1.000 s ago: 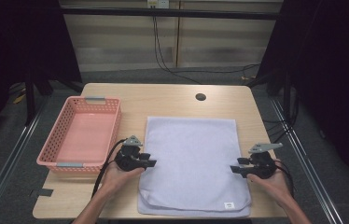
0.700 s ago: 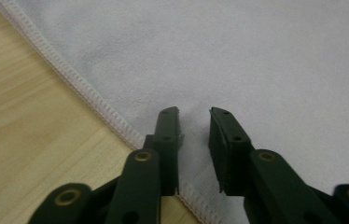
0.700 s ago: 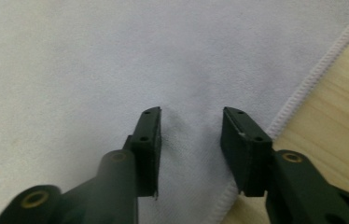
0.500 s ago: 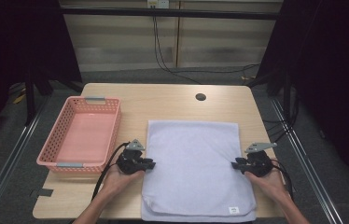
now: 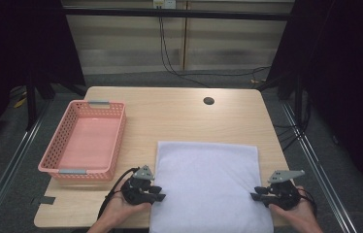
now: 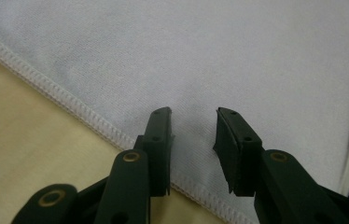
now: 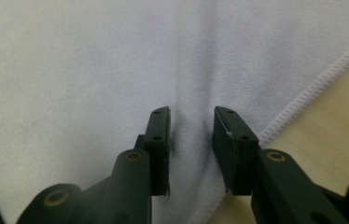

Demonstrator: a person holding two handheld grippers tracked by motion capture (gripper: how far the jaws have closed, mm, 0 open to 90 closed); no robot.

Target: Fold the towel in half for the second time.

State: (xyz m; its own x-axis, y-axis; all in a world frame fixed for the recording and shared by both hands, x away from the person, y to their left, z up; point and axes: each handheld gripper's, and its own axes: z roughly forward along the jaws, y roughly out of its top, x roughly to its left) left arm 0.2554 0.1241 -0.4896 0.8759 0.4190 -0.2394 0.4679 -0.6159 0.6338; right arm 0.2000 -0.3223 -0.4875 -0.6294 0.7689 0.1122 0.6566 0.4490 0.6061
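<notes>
A white towel (image 5: pixel 206 184) lies flat on the wooden table (image 5: pixel 179 116), its near end hanging over the front edge. My left gripper (image 5: pixel 158 192) sits at the towel's left hem near the front. In the left gripper view its jaws (image 6: pixel 192 135) stand narrowly apart, pinching the towel (image 6: pixel 219 60) just inside the stitched hem. My right gripper (image 5: pixel 256 196) is at the towel's right hem, level with the left one. In the right gripper view its jaws (image 7: pixel 190 133) squeeze a raised crease of towel (image 7: pixel 93 60).
A pink plastic basket (image 5: pixel 119 131) with nothing in it stands at the left of the table, just behind my left hand. A dark round hole (image 5: pixel 208 101) sits near the table's far edge. Bare wood lies behind the towel. Cables run across the floor beyond.
Both grippers have moved toward the table's front edge, and the towel has slid with them, so more bare wood shows behind it.
</notes>
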